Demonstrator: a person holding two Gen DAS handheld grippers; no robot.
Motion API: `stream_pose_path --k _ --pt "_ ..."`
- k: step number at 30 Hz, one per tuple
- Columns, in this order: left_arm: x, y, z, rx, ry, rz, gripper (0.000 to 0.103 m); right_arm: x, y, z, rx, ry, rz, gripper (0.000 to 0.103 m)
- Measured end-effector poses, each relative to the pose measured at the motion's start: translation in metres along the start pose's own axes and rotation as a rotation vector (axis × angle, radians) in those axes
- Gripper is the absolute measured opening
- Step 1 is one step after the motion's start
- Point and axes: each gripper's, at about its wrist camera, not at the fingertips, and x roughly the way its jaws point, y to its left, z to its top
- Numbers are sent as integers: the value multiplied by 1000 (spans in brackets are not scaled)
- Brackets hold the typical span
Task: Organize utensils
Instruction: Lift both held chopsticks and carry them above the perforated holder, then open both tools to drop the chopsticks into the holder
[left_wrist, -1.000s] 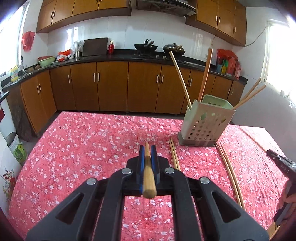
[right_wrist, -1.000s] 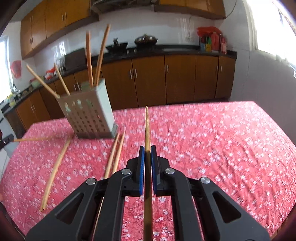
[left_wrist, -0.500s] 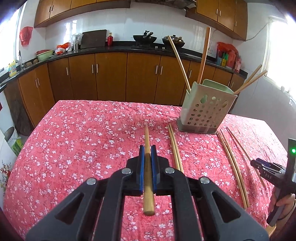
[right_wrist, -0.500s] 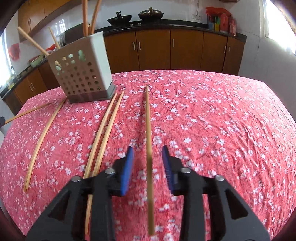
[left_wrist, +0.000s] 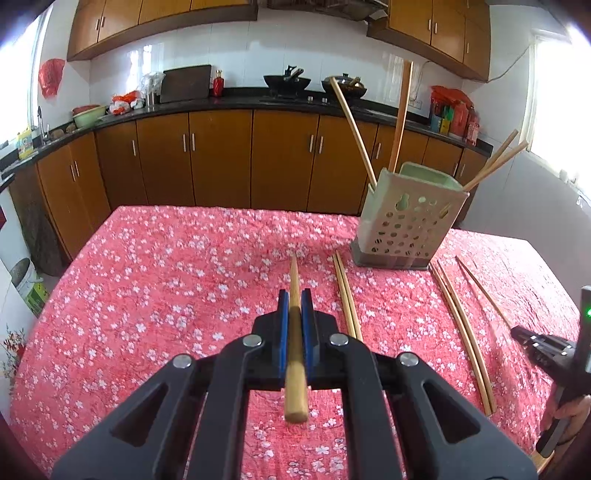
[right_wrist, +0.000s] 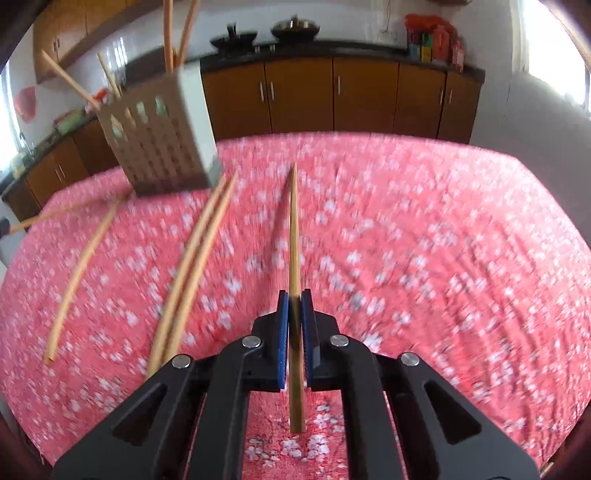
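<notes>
The left gripper (left_wrist: 294, 306) clamps a chopstick (left_wrist: 294, 332) lengthwise, tip pointing toward the tabletop's (left_wrist: 166, 277) far edge. The right gripper (right_wrist: 294, 306) likewise pinches another chopstick (right_wrist: 293, 240), pointing forward above the tabletop, right of the perforated holder (right_wrist: 162, 140).

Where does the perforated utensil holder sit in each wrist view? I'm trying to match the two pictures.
Left wrist view: the utensil holder stands right of centre, on the far side of the red floral tablecloth.
Right wrist view: the utensil holder is upper left, blurred and leaning in the picture.
Shared landmark: the pair of chopsticks lying on the cloth just in front of the holder.
</notes>
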Motion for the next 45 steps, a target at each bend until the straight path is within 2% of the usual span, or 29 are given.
stream_pose_path --k 7,16,21,27,33,37,40,42,45 --pt "-18 2 19 -11 -76 -1 8 -51 -6 34 39 -204 11 7" --pt "-35 5 39 -13 -141 -9 8 -75 -3 57 39 -318 15 7" --pt "-44 0 55 26 -171 -25 8 -93 3 73 36 -387 37 7" --pt "-68 -14 86 52 -231 -119 8 -133 22 100 11 -504 139 7" --pt "-96 -42 120 82 -323 -222 8 -172 47 130 -9 -678 229 7" --pt "-98 -60 140 85 -380 -238 8 -168 60 147 -12 -740 221 7" --pt "-87 -67 152 62 -402 -244 8 -155 68 157 -7 -753 217 7" --pt "-73 -73 159 64 -396 -232 8 -145 71 160 -7 -757 213 7" --pt "-48 -80 162 75 -346 -220 8 -124 75 167 -8 -734 201 7"
